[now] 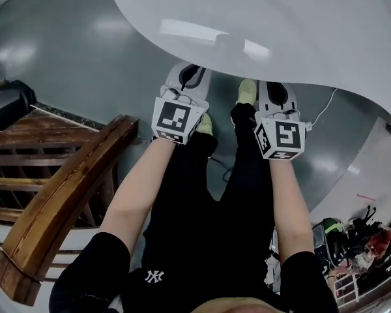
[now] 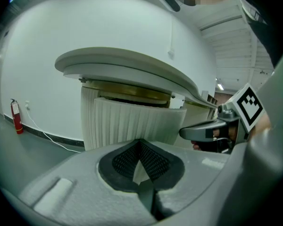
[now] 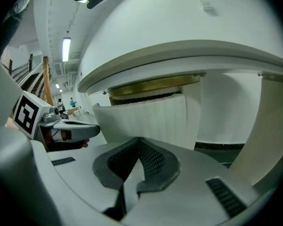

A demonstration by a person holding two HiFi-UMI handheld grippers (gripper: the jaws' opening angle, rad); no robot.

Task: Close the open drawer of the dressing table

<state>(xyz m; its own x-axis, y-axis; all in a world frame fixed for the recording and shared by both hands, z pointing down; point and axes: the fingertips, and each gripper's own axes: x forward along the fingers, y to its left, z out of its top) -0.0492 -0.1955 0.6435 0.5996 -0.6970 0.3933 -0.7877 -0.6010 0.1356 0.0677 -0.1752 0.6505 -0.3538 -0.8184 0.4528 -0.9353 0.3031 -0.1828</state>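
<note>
black trousers (image 1: 208, 194) and both my forearms fill the near part of the head view. past them i hold the two tools side by side at the rim of the white oval worktop (image 1: 280, 31) of the dressing table (image 2: 132, 69).

the left tool (image 2: 140, 144) has its jaws brought together, the dark meshed pads (image 2: 155, 161) meeting at the tips, with nothing held between them. the right tool (image 3: 139, 144) is the same: tips together and empty.

the drawer (image 2: 132, 121), white with a ribbed front, stands pulled out under the worktop. it is straight ahead of both tools and close. i cannot tell whether either tip touches it.

each tool shows in the other's view, level with it and just beside it.

on my left a wooden rail (image 1: 65, 188) runs across the grey floor (image 1: 65, 51). a red fire extinguisher (image 2: 16, 117) stands against the far wall, and a white cable (image 2: 52, 138) trails along the floor near it.
</note>
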